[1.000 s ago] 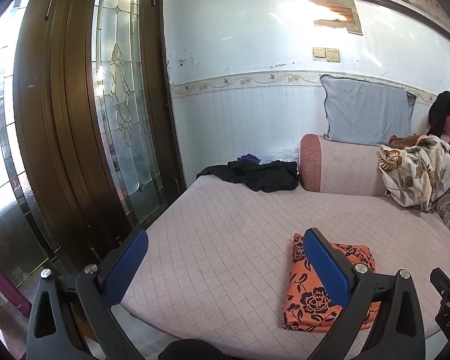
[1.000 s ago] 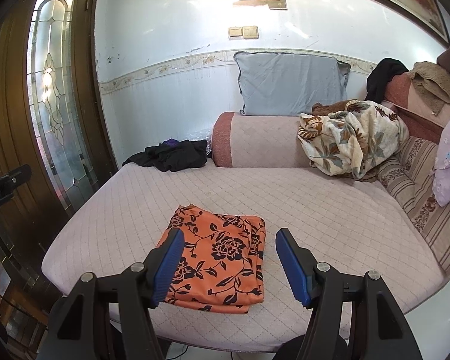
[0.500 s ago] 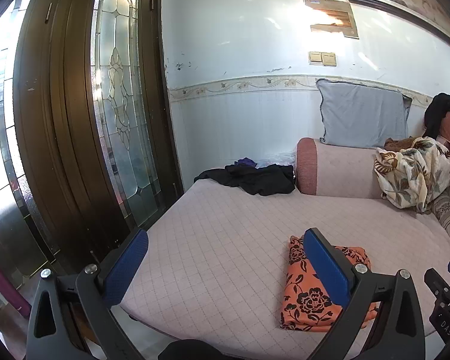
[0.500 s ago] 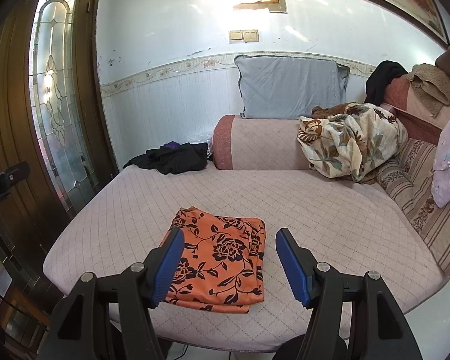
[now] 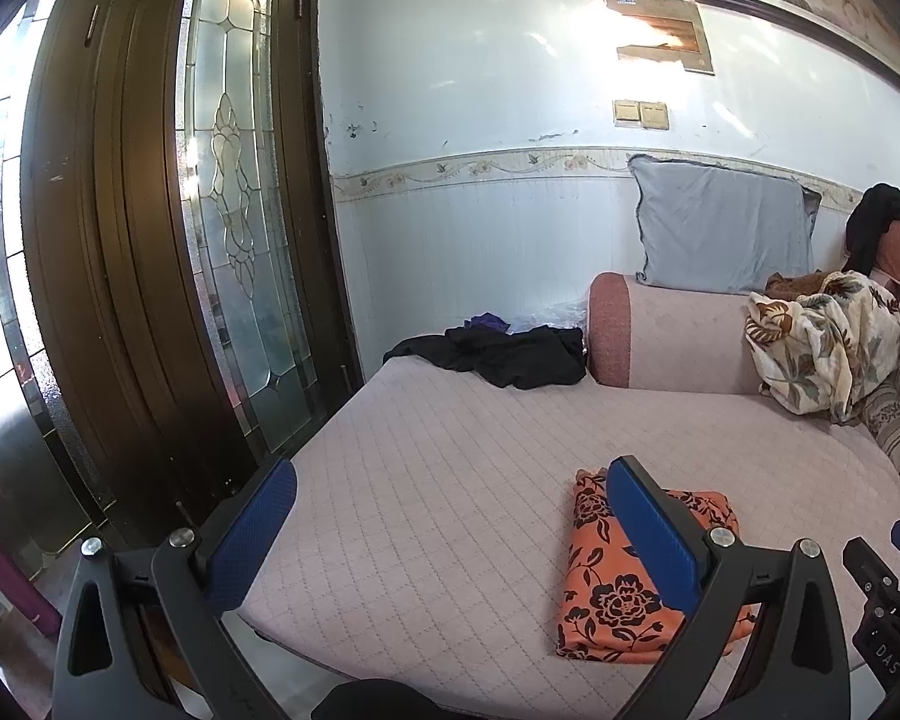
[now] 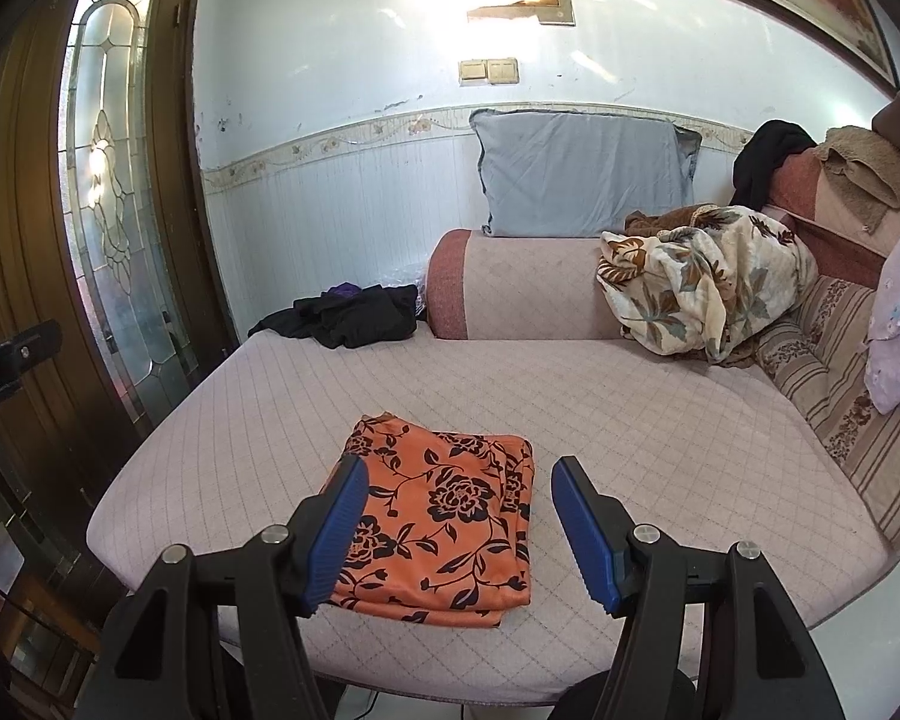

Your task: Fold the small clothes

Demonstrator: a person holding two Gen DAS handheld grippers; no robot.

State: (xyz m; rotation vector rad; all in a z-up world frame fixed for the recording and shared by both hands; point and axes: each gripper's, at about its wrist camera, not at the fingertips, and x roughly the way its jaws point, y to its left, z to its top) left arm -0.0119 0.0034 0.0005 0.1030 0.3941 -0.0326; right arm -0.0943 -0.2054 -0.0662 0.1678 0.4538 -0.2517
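Observation:
An orange cloth with black flowers (image 6: 444,516) lies folded into a flat rectangle near the front edge of the pink quilted seat (image 6: 570,396). My right gripper (image 6: 459,480) hovers above and just in front of it, open, nothing between its blue pads. In the left wrist view the same folded cloth (image 5: 612,588) lies partly behind the right finger of my left gripper (image 5: 450,480), which is wide open and empty over the seat (image 5: 450,450). A heap of black clothes (image 6: 348,318) with a purple piece sits at the seat's far left corner.
A pink bolster (image 6: 510,288) and a grey pillow (image 6: 582,174) line the back wall. A crumpled floral blanket (image 6: 702,282) fills the back right corner beside striped cushions (image 6: 840,402). A dark wooden door with patterned glass (image 5: 234,222) stands to the left.
Both views have shifted slightly, so the seat and folded cloth sit a little lower in frame. The cloth has not moved and both grippers stay open.

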